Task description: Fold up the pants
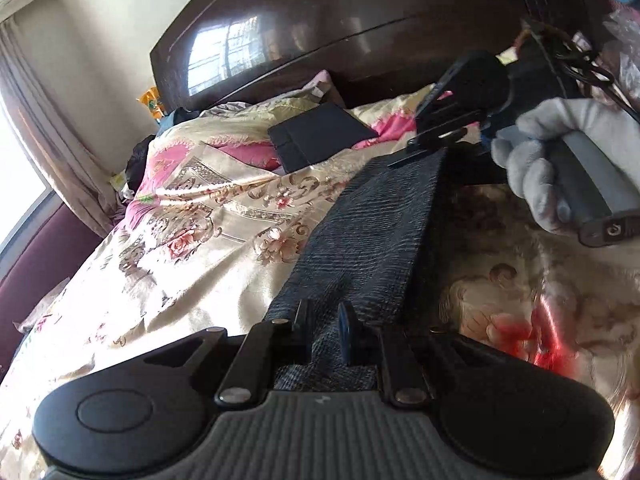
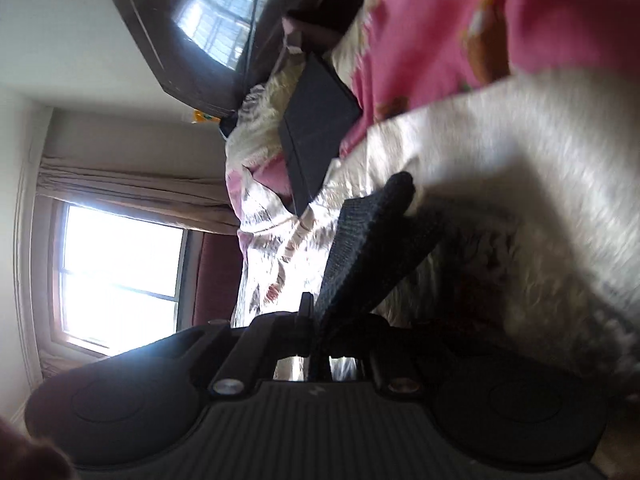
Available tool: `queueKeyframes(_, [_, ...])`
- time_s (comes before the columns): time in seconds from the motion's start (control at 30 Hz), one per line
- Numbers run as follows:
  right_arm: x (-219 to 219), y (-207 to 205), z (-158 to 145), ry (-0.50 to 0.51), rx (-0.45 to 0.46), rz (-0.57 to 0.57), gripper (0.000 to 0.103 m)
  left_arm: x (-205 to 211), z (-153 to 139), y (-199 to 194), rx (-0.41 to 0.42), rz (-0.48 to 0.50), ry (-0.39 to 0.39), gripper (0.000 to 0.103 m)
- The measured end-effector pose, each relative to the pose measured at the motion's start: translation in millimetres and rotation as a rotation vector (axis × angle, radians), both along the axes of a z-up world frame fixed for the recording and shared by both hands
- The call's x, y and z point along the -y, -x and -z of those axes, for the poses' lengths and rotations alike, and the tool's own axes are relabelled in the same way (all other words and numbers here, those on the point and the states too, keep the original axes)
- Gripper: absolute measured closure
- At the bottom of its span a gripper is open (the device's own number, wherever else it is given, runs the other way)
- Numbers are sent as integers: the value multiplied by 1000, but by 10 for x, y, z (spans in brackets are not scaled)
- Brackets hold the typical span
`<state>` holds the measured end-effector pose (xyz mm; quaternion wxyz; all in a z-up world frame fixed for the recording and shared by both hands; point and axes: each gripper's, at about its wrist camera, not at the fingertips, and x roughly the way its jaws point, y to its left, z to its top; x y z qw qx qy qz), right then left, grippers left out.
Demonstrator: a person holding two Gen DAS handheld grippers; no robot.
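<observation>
The dark grey textured pants (image 1: 372, 236) stretch as a taut band above the floral bed cover. My left gripper (image 1: 326, 322) is shut on their near end. My right gripper (image 1: 434, 142), held by a gloved hand, is shut on their far end at upper right. In the right wrist view, which is rolled sideways, the pants (image 2: 372, 248) run out from my right gripper (image 2: 320, 320), whose jaws are closed on the cloth. The pants hang a little above the bed.
The bed has a cream floral cover (image 1: 192, 240) with pink patches. A folded dark garment (image 1: 320, 136) lies near the dark wooden headboard (image 1: 320, 32). A window with curtains (image 2: 120, 272) is at the left. A red blur (image 1: 548, 344) lies on the cover at right.
</observation>
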<state>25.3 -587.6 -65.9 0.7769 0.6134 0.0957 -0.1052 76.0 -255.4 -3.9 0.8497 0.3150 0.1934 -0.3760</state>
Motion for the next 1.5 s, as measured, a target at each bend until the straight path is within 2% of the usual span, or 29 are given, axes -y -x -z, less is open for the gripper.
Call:
queueKeyframes(0.03, [32, 31, 15, 28, -30, 20, 96, -9, 37, -10, -32, -19, 21, 65])
queueKeyframes(0.07, [85, 28, 88, 23, -93, 34, 96, 2, 126, -25, -72, -30, 10, 55])
queueKeyframes(0.1, [123, 6, 164, -1, -125, 24, 96, 34, 307, -52, -135, -25, -47, 53])
queueKeyframes(0.13, [128, -8, 186, -8, -135, 3, 96, 51, 487, -55, -174, -36, -102, 55])
queueKeyframes(0.17, [91, -30, 139, 29, -144, -15, 96, 16, 581, 3, -165, -43, -102, 57])
queueKeyframes(0.27, [2, -29, 25, 117, -158, -25, 92, -64, 518, 214, -98, -4, -126, 56])
queueKeyframes(0.33, [6, -27, 45, 108, -159, -24, 91, -187, 402, 292, -81, -10, -76, 54])
queueKeyframes(0.37, [11, -48, 55, 110, -170, -25, 91, -227, 402, 276, -104, -27, -74, 53])
queueKeyframes(0.43, [14, -88, 62, 102, -189, -17, 92, -274, 547, 178, -225, -62, -112, 52])
queueKeyframes(0.47, [51, -111, 63, 77, -188, -17, 91, -326, 572, 183, -233, -75, -91, 52])
queueKeyframes(0.5, [86, -88, 65, 53, -177, -23, 89, -354, 537, 210, -235, -75, -84, 53])
queueKeyframes(0.53, [115, -84, 53, 47, -168, -27, 91, -384, 471, 240, -238, -67, -70, 53])
queueKeyframes(0.6, [127, -95, -43, 122, -216, -22, 96, -491, 318, 314, -180, -67, 1, 53])
queueKeyframes(0.7, [-2, -94, -150, 222, -247, -23, 96, -654, 210, 261, -77, -132, 56, 52])
queueKeyframes(0.73, [-22, -126, -145, 231, -279, -32, 96, -703, 249, 196, -75, -170, 47, 50])
queueKeyframes(0.8, [-39, -227, -108, 246, -330, -74, 95, -796, 469, 2, -165, -235, -34, 50])
queueKeyframes(0.83, [-53, -241, -118, 250, -335, -64, 93, -871, 547, -30, -195, -253, -46, 50])
queueKeyframes(0.9, [-57, -222, -140, 251, -320, -50, 88, -1019, 454, 51, -176, -248, -11, 50])
queueKeyframes(0.97, [-40, -229, -113, 243, -324, -39, 89, -1145, 334, 132, -100, -271, 37, 50])
queueKeyframes(1.0, [-28, -237, -102, 225, -331, -35, 89, -1205, 329, 108, -74, -305, 37, 50])
queueKeyframes(1.07, [-54, -232, -153, 208, -332, -25, 84, -1286, 420, -10, -117, -343, 12, 49])
queueKeyframes(1.1, [-88, -245, -201, 222, -345, -24, 83, -1312, 483, -88, -160, -361, -4, 49])
queueKeyframes(1.17, [-178, -304, -296, 281, -357, -36, 79, -1377, 473, -142, -190, -395, 17, 50])
queueKeyframes(1.23, [-234, -382, -313, 339, -387, -61, 57, -1440, 421, -122, -193, -414, 56, 50])
queueKeyframes(1.27, [-251, -434, -294, 363, -405, -78, 58, -1446, 411, -114, -187, -423, 59, 50])
queueKeyframes(1.3, [-276, -463, -305, 388, -431, -70, 66, -1449, 413, -113, -184, -430, 54, 50])
queueKeyframes(1.33, [-298, -474, -327, 400, -456, -55, 79, -1454, 415, -113, -187, -436, 50, 50])
queueKeyframes(1.4, [-331, -479, -377, 405, -491, -47, 95, -1469, 420, -114, -197, -444, 47, 50])
queueKeyframes(1.5, [-446, -432, -559, 448, -458, -56, 96, -1459, 423, -116, -210, -444, 45, 50])
